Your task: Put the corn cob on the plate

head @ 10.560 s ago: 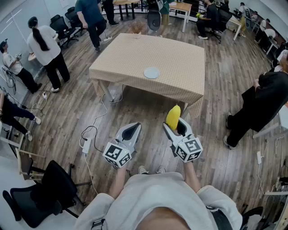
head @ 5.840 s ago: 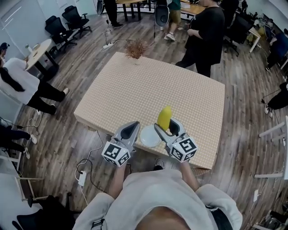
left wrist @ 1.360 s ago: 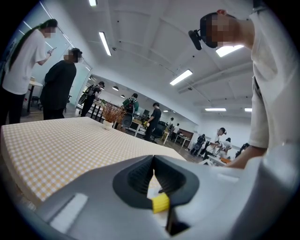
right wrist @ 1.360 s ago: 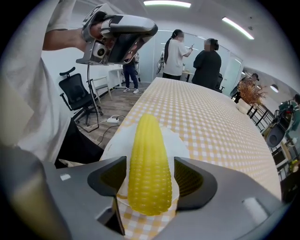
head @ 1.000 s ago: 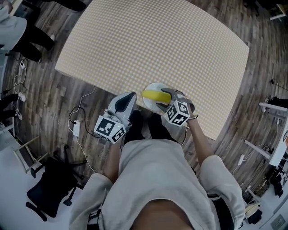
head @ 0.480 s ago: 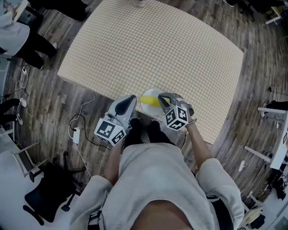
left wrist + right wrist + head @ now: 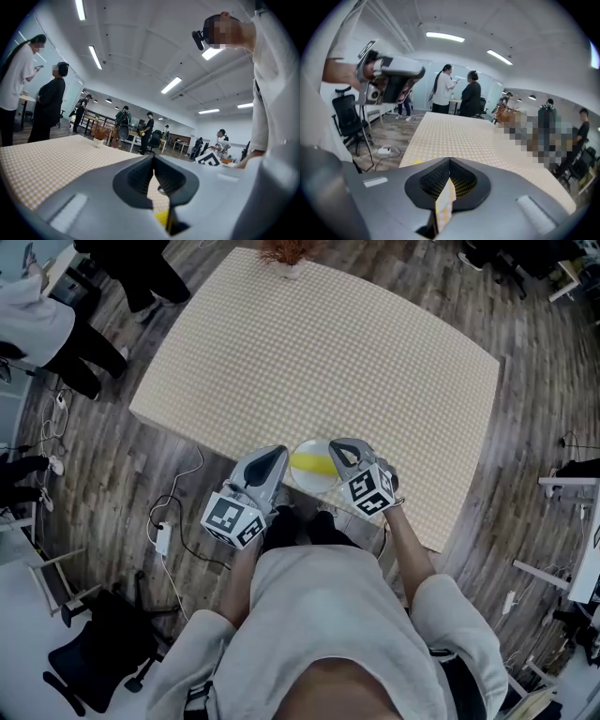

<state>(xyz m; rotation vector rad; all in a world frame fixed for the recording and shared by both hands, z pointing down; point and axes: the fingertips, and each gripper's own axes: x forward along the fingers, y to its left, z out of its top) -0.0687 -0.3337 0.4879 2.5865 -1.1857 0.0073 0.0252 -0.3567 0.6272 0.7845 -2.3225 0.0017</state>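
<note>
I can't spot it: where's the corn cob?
Head view: the corn cob lies on the white plate at the table's near edge, between the left gripper and right gripper.

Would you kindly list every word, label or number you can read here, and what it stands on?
No readable words, brands or numbers in any view.
Left marker cube on the left gripper, right marker cube on the right gripper: black-and-white square patterns, no letters.
Pale sticker on the right gripper's body: too blurred to read.
</note>
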